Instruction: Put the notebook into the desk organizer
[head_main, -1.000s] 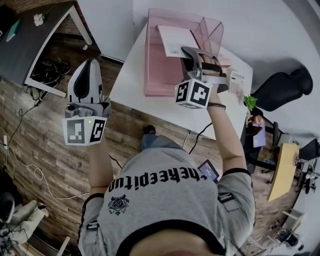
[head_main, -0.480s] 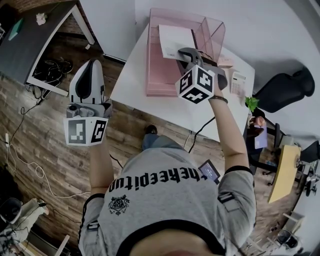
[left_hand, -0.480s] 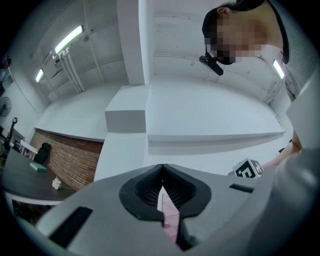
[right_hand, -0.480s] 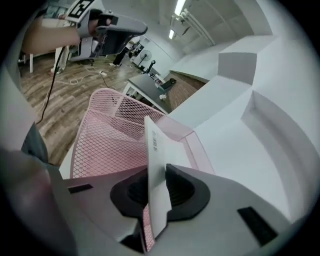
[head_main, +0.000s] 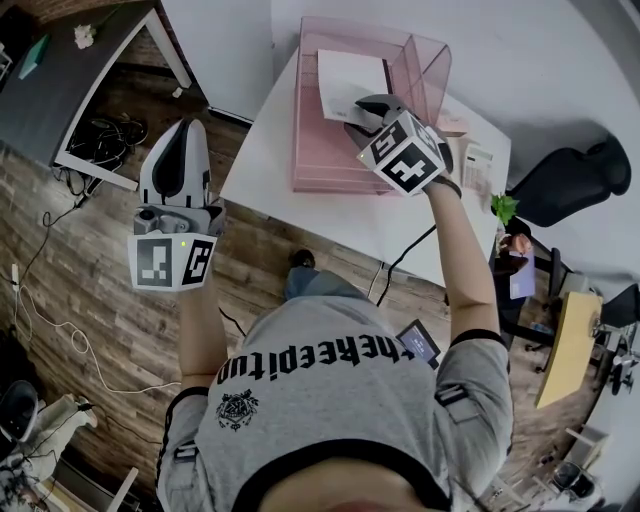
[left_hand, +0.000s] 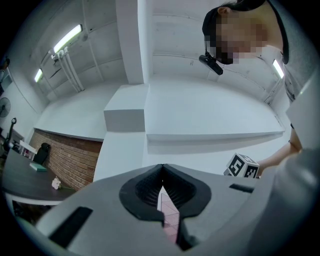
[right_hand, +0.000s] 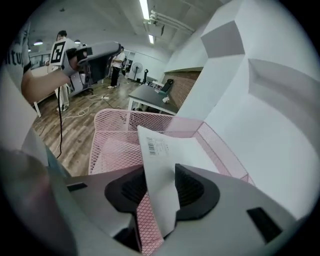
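Note:
The white notebook (head_main: 352, 85) stands tilted inside the pink mesh desk organizer (head_main: 318, 150) at the back of the white table (head_main: 300, 215). My right gripper (head_main: 362, 108) reaches into the organizer at the notebook's lower corner. In the right gripper view the notebook (right_hand: 161, 152) still sits between the jaws, leaning on the right pad (right_hand: 192, 187). A gap with pink mesh (right_hand: 107, 150) shows at the left pad, and the jaws are opening. My left gripper (head_main: 187, 126) hangs shut and empty over the wooden floor, left of the table. Its tips meet in its own view (left_hand: 161, 167).
A small white device (head_main: 472, 160) and a green plant (head_main: 500, 206) sit near the table's right end. A black chair (head_main: 575, 180) stands further right, a dark desk (head_main: 60, 85) at the far left. Cables lie on the floor (head_main: 95, 145).
The right gripper has twisted and pushed a little further into the organizer with the notebook, and its jaws have parted. The left gripper has stayed in place.

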